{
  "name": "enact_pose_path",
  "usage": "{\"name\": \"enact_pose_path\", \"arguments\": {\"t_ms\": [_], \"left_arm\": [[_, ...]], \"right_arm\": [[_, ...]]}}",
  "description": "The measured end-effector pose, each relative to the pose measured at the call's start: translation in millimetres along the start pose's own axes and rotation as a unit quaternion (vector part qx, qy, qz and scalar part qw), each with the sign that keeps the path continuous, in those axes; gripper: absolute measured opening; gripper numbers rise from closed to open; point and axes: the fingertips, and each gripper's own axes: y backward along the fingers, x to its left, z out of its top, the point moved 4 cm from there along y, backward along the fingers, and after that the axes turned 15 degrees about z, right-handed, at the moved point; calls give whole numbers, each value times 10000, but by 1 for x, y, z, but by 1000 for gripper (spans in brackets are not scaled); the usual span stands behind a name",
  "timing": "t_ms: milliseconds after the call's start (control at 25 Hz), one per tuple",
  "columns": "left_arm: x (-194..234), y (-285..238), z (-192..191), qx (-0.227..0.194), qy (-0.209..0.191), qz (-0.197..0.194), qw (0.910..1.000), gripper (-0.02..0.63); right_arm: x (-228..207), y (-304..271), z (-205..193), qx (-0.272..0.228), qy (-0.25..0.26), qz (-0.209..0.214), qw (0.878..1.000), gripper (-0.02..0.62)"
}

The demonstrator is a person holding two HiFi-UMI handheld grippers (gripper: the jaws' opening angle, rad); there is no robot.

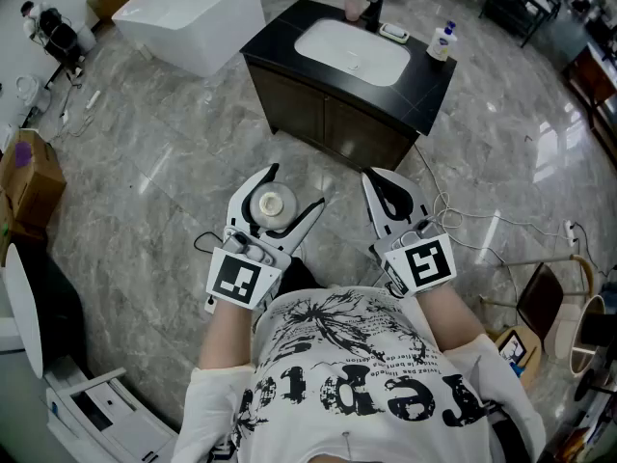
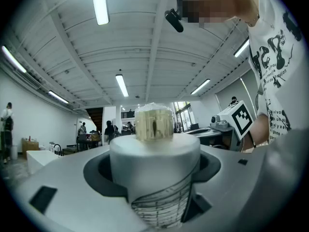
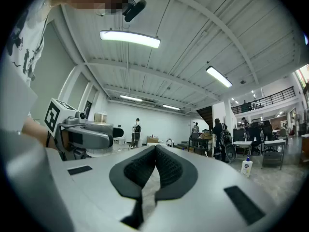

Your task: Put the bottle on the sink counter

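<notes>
A white bottle (image 1: 273, 204) with a pale ribbed cap (image 2: 153, 122) stands upright between the jaws of my left gripper (image 1: 289, 193), which is shut on its body (image 2: 154, 163). I hold it low in front of my chest, above the grey marble floor. My right gripper (image 1: 374, 179) hovers beside it, shut with nothing in it; in the right gripper view its dark pads (image 3: 166, 170) meet. The black sink counter (image 1: 280, 41) with its white basin (image 1: 352, 51) stands a few steps ahead.
On the counter's back edge stand a soap bottle (image 1: 442, 41), a small dish (image 1: 393, 34) and a cup (image 1: 355, 8). A white bathtub (image 1: 193, 13) sits to the counter's left. Cables (image 1: 463, 215) trail over the floor at the right, and a cardboard box (image 1: 29, 177) is far left.
</notes>
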Motion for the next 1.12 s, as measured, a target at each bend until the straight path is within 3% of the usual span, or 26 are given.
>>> {"name": "enact_pose_path", "arguments": {"t_ms": [400,640,840,1120], "left_arm": [[12,-16,0,-42,34,-53,10000,350],[36,-34,-7,-39,164,-74,9998,350],[85,-63,-22,-16,269,-119,9996,348],[186,-113,-32,-101,194,-390,9990,350]], "right_arm": [[-12,-14,1,-7,-13,-94,10000,12],[-26,-38,-7,-35,-275,-175,9995,14],[-48,-86,-18,-30,-428,-269,9987,14],[-81,-196,-17,-64,-343,-522,9980,15]]}}
